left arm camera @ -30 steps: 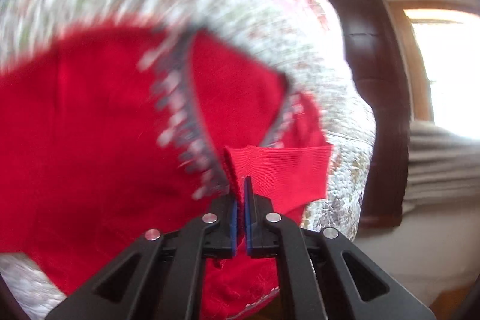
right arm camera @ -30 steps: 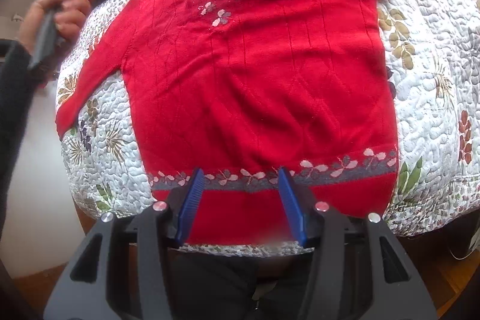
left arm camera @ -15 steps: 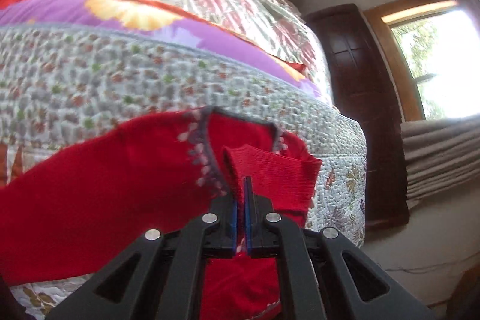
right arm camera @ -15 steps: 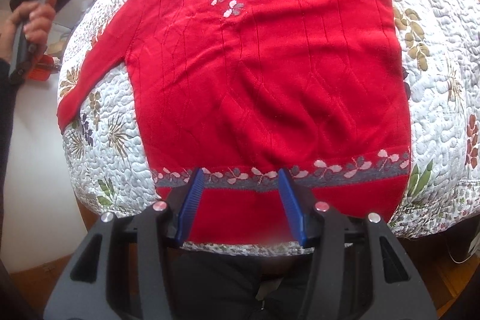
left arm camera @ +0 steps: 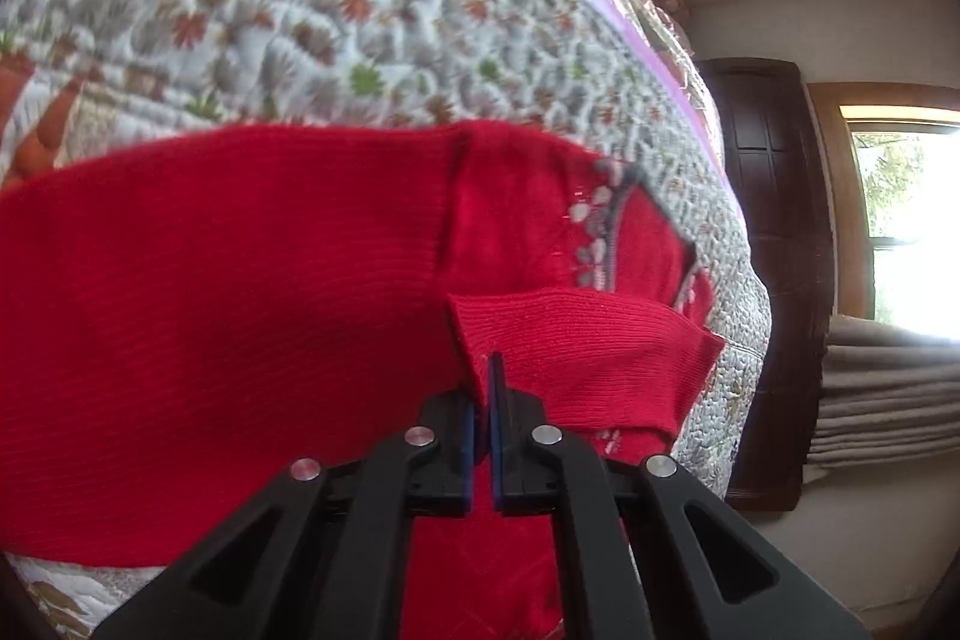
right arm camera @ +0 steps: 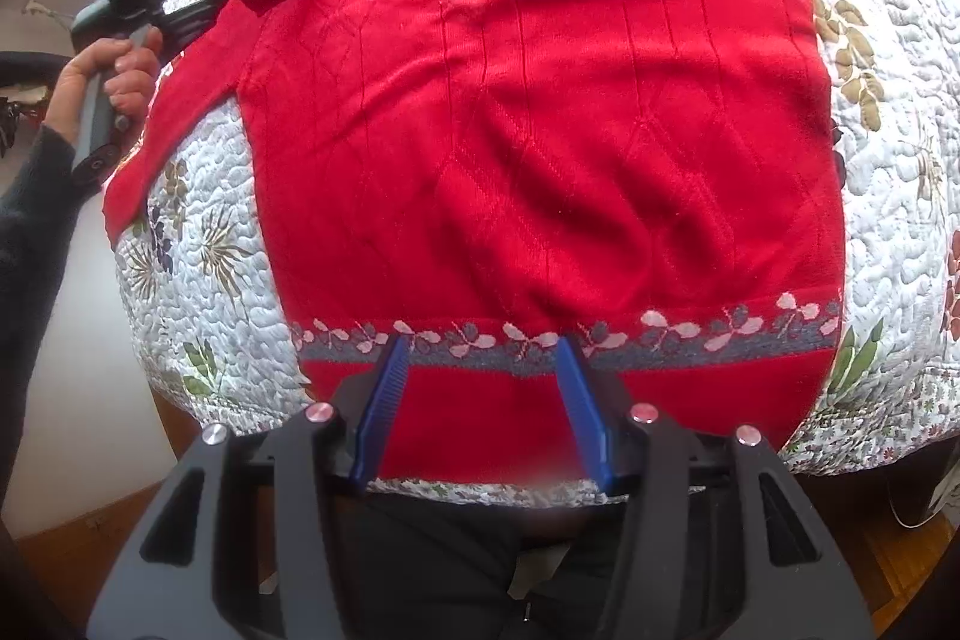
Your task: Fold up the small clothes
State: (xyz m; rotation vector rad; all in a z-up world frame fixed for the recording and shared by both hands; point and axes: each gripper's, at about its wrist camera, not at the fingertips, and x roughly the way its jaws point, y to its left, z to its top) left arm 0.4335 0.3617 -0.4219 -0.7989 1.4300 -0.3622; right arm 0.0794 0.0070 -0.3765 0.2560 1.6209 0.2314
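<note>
Left wrist view: our left gripper (left arm camera: 482, 388) pinches the sweater's (right arm camera: 540, 130) cuff (left arm camera: 576, 352); our right gripper (right arm camera: 480, 388) hangs wide apart above the hem (right arm camera: 510, 412).

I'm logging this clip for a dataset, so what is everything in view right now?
sweater: one, red with grey floral hem band, flat on quilt
sleeve cuff: one, red ribbed, clamped in left gripper
quilt: one, white with leaf print, under sweater
cabinet: one, dark wood, by window
window: one, bright, far wall
left gripper: black, blue pads, shut
right gripper: open over hem
hand: one, holding left gripper's handle
</note>
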